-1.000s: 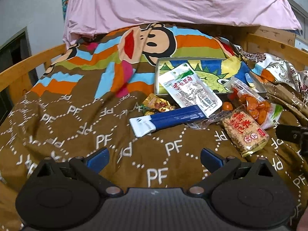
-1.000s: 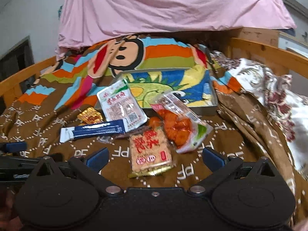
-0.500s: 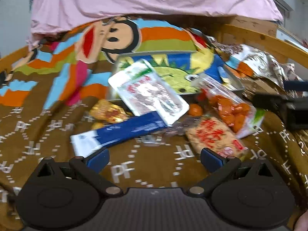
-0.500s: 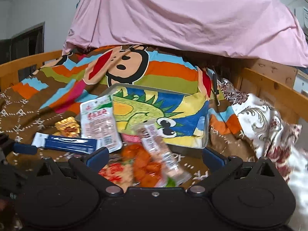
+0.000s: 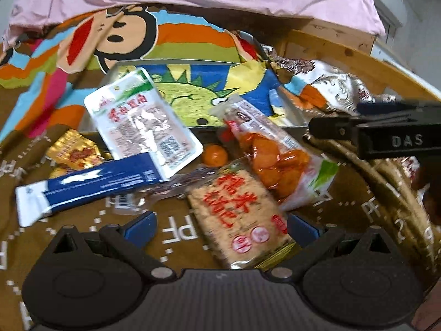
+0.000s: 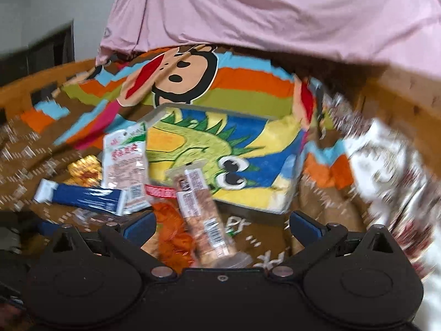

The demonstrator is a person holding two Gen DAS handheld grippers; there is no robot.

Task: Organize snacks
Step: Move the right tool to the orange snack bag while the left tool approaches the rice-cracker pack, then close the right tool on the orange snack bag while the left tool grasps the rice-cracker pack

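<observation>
Snack packs lie heaped on a brown blanket in front of a metal tray [image 5: 171, 62] [image 6: 248, 209] with a dinosaur picture. My left gripper [image 5: 220, 227] is open, with the rice cracker pack [image 5: 237, 215] lying between its fingers. To its left are a blue stick pack [image 5: 91, 184] [image 6: 82, 197], a white tofu pack [image 5: 140, 121] [image 6: 125, 162] leaning on the tray's edge, and a gold pack [image 5: 73, 151] [image 6: 84, 168]. My right gripper [image 6: 222, 224] is open low over the bag of orange snacks [image 5: 273, 157] [image 6: 198, 215]. One of its black fingers [image 5: 330, 129] reaches in from the right.
A small orange round snack [image 5: 215, 154] sits by the tray's front wall. A pink sheet [image 6: 275, 13] hangs behind. Wooden bed rails [image 5: 344, 55] curve round the sides, and a floral cloth [image 6: 386, 160] is bunched to the right of the tray.
Both grippers have moved forward and down towards the heap. The left one shifted right until the cracker pack lay between its fingers. The right one closed in over the orange snack bag.
</observation>
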